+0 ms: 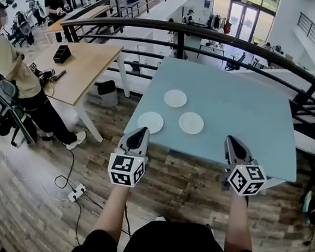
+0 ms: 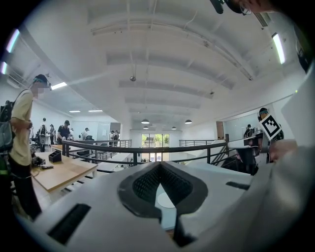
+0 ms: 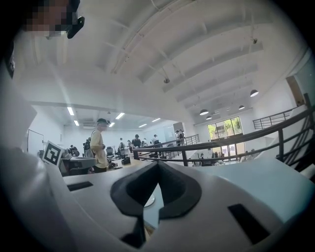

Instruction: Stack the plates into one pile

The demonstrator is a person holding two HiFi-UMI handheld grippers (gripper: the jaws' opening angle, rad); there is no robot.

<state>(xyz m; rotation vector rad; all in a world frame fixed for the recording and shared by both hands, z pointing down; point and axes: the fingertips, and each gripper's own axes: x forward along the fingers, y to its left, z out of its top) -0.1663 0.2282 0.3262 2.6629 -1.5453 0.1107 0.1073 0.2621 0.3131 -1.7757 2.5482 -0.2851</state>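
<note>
- I am at the start. The three plates all lie apart on the counter [image 1: 245, 107], and none is stacked yet.
- They sit near the counter's left corner: the first plate [image 1: 150, 122] by the near edge, the second plate [image 1: 191, 123] beside it, the third plate [image 1: 175, 98] farther in.
- My left gripper [image 1: 138, 136] has its fingers pressed together and empty, just beside the first plate.
- My right gripper [image 1: 234, 147] is the same, at the near edge, apart from the plates.
- Next, I think, I must spread the fingers and slip them over a plate's rim.
</note>
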